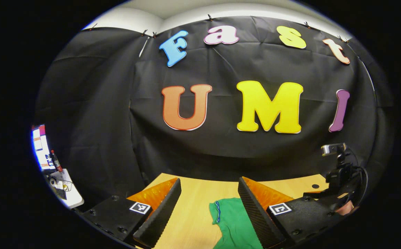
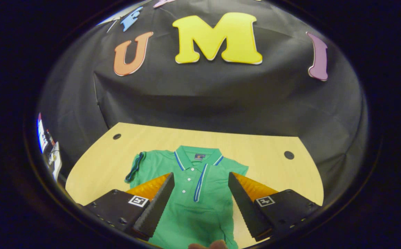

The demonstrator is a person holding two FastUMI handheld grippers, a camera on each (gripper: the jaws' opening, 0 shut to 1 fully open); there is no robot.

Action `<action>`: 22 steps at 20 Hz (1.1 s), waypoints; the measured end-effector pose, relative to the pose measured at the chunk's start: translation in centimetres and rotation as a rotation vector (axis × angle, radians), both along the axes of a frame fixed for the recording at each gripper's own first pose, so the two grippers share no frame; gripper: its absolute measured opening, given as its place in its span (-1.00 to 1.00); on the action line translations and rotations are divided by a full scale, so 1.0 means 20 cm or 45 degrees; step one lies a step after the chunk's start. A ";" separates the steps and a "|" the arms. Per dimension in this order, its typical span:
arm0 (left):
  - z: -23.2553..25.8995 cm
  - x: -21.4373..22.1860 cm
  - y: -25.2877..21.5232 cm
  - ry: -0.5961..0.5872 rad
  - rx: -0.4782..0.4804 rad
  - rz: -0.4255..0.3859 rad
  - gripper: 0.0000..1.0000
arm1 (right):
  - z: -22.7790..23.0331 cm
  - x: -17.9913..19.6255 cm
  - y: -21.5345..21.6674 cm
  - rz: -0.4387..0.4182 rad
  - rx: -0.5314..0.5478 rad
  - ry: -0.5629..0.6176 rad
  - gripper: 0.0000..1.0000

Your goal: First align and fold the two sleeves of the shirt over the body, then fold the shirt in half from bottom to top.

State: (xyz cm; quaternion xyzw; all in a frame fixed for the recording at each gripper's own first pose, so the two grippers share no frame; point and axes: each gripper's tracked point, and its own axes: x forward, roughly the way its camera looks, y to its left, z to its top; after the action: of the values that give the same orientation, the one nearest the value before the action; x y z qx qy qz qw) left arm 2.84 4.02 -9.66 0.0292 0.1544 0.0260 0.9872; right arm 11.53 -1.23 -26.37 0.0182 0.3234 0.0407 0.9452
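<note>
A green polo shirt [image 2: 200, 207] lies flat, front up, on the wooden table [image 2: 273, 145], collar [image 2: 197, 155] at the far end. One sleeve [image 2: 136, 166] with a dark trimmed cuff sticks out sideways on the view's left. The shirt's other side has a straight edge with cloth creased inward. My right gripper [image 2: 201, 174] hovers open above the chest, one finger over each side of the placket. My left gripper [image 1: 209, 180] is open too, low over the table [image 1: 193, 207]. A green sleeve [image 1: 230, 221] lies between its fingers, close to the right-hand one.
In the left gripper view the other gripper's black body [image 1: 340, 176], held by a hand [image 1: 345, 208], is at the far right. Two round holes [image 2: 117, 136] [image 2: 289, 155] mark the table's far corners. A side stand with a screen and small items [image 1: 60, 183] is at the left.
</note>
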 end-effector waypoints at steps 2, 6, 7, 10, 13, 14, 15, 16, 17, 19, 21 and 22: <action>-0.12 0.02 -0.05 0.088 -0.024 -0.051 1.00 | 0.13 -0.10 -0.09 -0.033 -0.043 -0.059 0.94; -0.36 0.07 -0.14 0.218 -0.079 -0.135 1.00 | 0.36 -0.29 -0.26 -0.108 -0.081 -0.135 0.92; -0.41 0.10 -0.14 0.244 -0.084 -0.142 1.00 | 0.41 -0.33 -0.30 -0.132 -0.094 -0.155 0.93; -0.57 0.17 -0.14 0.330 -0.093 -0.141 1.00 | 0.52 -0.41 -0.42 -0.214 -0.135 -0.197 0.92; -0.80 0.26 -0.15 0.438 -0.120 -0.152 1.00 | 0.59 -0.47 -0.44 -0.253 -0.116 -0.219 0.92; -0.89 0.26 -0.14 0.511 -0.140 -0.132 1.00 | 0.58 -0.48 -0.44 -0.244 -0.125 -0.226 0.92; -0.97 0.28 -0.12 0.571 -0.146 -0.109 1.00 | 0.55 -0.49 -0.43 -0.232 -0.141 -0.209 0.92; -1.03 0.30 -0.10 0.615 -0.147 -0.100 1.00 | 0.51 -0.51 -0.41 -0.219 -0.145 -0.175 0.92; -1.11 0.33 -0.08 0.647 -0.136 -0.090 1.00 | 0.48 -0.52 -0.39 -0.204 -0.142 -0.153 0.92; -1.23 0.39 -0.04 0.694 -0.098 -0.074 1.00 | 0.43 -0.54 -0.37 -0.187 -0.147 -0.128 0.93; -1.37 0.42 -0.02 0.771 -0.075 -0.070 1.00 | 0.38 -0.55 -0.35 -0.173 -0.150 -0.090 0.93; -1.44 0.43 -0.02 0.806 -0.062 -0.071 1.00 | 0.36 -0.55 -0.35 -0.171 -0.148 -0.074 0.93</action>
State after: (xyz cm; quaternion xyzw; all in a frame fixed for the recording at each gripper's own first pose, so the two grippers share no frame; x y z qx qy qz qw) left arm 11.45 3.59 -38.39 0.0162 0.4536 -0.0151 0.8909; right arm 0.53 -8.30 -19.22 -0.0161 0.2957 -0.0411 0.9543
